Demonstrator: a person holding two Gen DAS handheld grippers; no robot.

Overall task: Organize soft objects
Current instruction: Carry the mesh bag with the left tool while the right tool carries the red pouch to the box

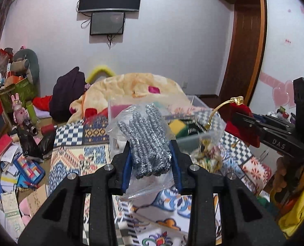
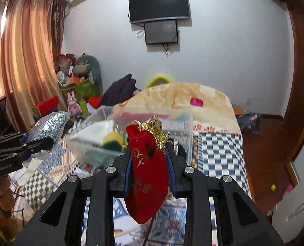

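Ahead, held a yellow-green sponge [image 2: 112,142] inside the clear bin [image 2: 190,131]; left gripper [image 1: 152,160] clamped on bagged grey gloves [image 1: 148,137], right gripper [image 2: 149,164] clamped on red pouch [image 2: 145,168].

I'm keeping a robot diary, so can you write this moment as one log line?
left gripper: shut on bagged grey gloves | right gripper: shut on red pouch | both held above patterned bedspread | clear bin ahead

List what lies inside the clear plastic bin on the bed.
Through the clear plastic bin a yellow-and-green sponge and something white show; the red velvet pouch in the right gripper covers the rest.
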